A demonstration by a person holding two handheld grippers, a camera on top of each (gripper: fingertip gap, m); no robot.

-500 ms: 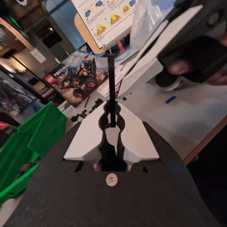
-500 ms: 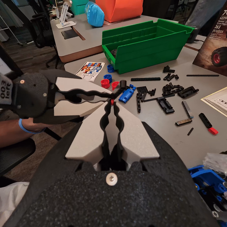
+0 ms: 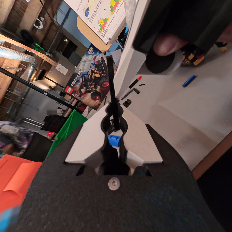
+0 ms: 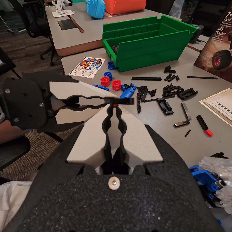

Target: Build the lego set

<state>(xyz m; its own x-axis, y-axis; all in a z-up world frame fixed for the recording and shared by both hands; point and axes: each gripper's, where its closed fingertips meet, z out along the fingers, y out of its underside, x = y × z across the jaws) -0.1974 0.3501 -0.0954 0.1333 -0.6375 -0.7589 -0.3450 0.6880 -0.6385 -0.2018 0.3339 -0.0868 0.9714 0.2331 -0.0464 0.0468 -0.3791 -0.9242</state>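
Black beam [image 4: 119, 101] clamped in left gripper [image 4: 111, 100], red pin [image 4: 114, 106] pinched in right gripper [image 4: 113, 106], frame centre; risk: misaligned push drops pin.

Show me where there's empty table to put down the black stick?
Bare grey table lies between the right gripper and the small black pin. Another bare strip runs between the sticker sheet and the green bin. It is crowded around the black pieces and red wheels.
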